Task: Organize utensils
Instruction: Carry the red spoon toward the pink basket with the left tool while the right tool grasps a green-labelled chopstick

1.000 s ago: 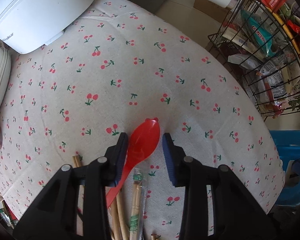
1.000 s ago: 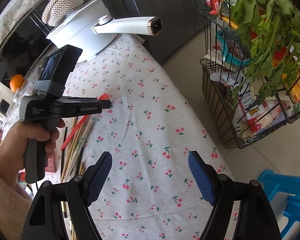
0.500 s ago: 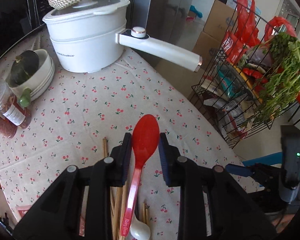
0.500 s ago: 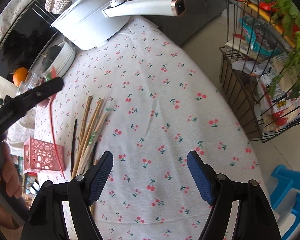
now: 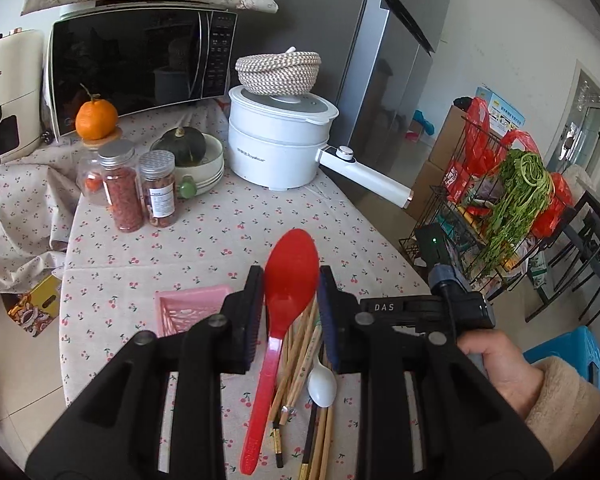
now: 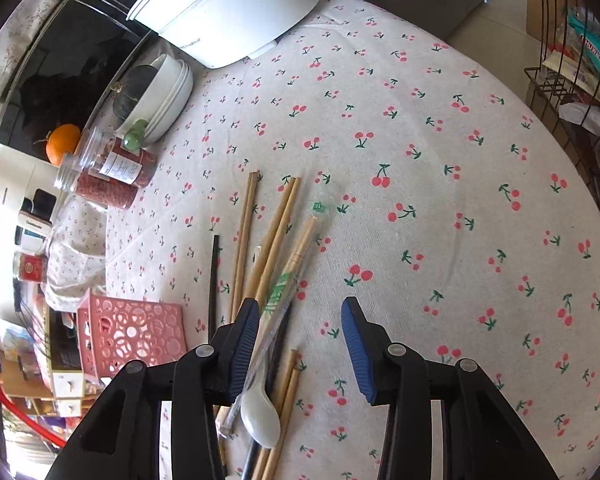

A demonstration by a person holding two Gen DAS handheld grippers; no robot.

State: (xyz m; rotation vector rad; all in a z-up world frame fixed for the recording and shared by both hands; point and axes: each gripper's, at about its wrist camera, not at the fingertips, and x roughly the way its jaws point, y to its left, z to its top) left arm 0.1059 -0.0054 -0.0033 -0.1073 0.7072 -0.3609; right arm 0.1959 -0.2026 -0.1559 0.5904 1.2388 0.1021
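My left gripper (image 5: 290,300) is shut on a red plastic spoon (image 5: 288,292), bowl forward, held well above the table. Below it lie wooden chopsticks (image 5: 300,344), a white spoon (image 5: 322,384) and a dark chopstick. A pink perforated basket (image 5: 188,308) stands just left of them. In the right wrist view my right gripper (image 6: 300,344) is open and empty, low over the chopsticks (image 6: 276,232), with a wrapped pair (image 6: 296,264) and the white spoon (image 6: 260,416) by its left finger. The pink basket (image 6: 132,332) is to its left.
A white electric pot (image 5: 280,144) with a long handle stands at the back, with two spice jars (image 5: 140,188), stacked bowls (image 5: 198,160), an orange and a microwave. A wire rack (image 5: 500,208) with greens stands off the table's right edge.
My left gripper has closed on the red spoon and lifted it high, tilting up. My right gripper has moved left and down over the chopsticks, its jaws narrower.
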